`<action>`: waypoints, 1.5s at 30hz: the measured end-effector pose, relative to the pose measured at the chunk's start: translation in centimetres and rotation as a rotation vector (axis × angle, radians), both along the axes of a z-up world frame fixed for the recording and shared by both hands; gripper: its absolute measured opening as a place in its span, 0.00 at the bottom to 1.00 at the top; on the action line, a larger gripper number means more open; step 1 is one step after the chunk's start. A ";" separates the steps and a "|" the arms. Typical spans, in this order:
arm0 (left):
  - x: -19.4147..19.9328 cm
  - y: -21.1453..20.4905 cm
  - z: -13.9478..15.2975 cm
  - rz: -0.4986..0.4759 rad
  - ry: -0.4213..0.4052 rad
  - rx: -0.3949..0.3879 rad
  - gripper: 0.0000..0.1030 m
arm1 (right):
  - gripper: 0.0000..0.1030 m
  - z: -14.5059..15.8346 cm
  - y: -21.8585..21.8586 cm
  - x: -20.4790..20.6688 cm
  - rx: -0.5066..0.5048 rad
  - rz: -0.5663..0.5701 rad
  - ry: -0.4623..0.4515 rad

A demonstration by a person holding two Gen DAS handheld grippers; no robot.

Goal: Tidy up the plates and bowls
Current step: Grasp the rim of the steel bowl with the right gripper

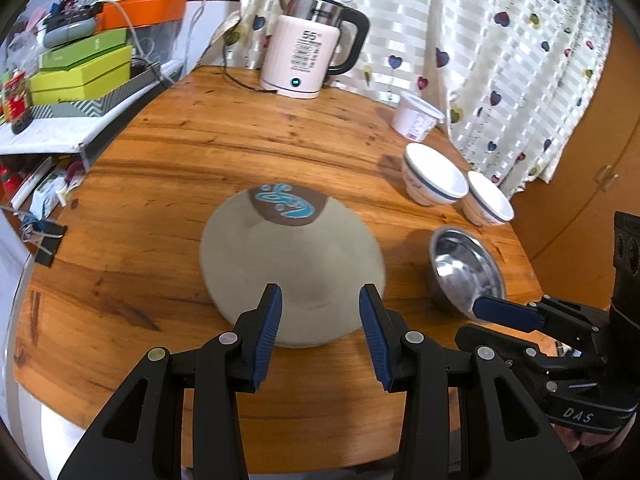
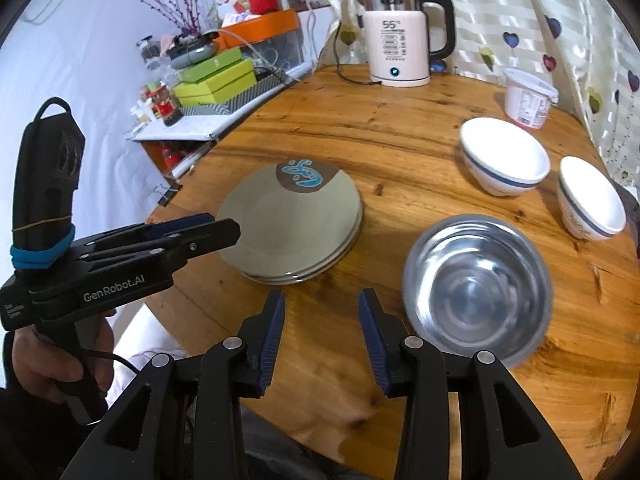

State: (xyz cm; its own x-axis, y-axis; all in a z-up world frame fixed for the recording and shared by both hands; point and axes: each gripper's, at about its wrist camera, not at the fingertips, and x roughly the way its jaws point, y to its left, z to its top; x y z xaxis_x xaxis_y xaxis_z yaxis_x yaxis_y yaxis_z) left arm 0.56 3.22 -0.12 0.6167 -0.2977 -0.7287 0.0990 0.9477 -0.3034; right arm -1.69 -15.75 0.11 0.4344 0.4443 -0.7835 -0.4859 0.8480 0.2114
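A stack of grey plates (image 1: pixel 292 264) with a brown and blue mark lies mid-table; it also shows in the right wrist view (image 2: pixel 290 224). My left gripper (image 1: pixel 320 300) is open and empty, just above the stack's near edge. A steel bowl (image 2: pixel 476 284) sits right of the stack, also in the left wrist view (image 1: pixel 466 268). My right gripper (image 2: pixel 322 306) is open and empty, above the table between stack and steel bowl. Two white bowls with blue bands (image 2: pixel 504 156) (image 2: pixel 590 198) stand at the right.
A pink kettle (image 1: pixel 312 48) with its cord stands at the table's back. A white plastic tub (image 2: pixel 526 98) stands near the curtain. A shelf with green boxes (image 1: pixel 84 72) borders the table's left side. The round wooden table's (image 1: pixel 180 152) edge is close below both grippers.
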 end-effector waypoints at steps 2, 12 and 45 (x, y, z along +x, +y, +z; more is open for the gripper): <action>0.1 -0.6 0.3 -0.016 -0.008 0.000 0.40 | 0.37 0.2 -1.0 0.0 0.005 -0.019 -0.002; 2.2 -2.9 1.1 -0.073 -0.001 0.010 0.40 | 0.37 0.8 -6.5 2.1 0.072 -0.149 0.022; 15.0 -10.0 1.9 -0.193 0.139 -0.154 0.40 | 0.28 0.1 -14.9 12.2 0.278 -0.442 0.122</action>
State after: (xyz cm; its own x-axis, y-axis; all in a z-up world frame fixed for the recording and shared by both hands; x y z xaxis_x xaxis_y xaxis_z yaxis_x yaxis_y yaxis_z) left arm 15.51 -6.78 1.80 0.4348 -0.5138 -0.7396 0.2204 0.8570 -0.4658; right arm 10.54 -30.61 0.21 0.5398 0.4373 -0.7193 -0.0527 0.8704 0.4896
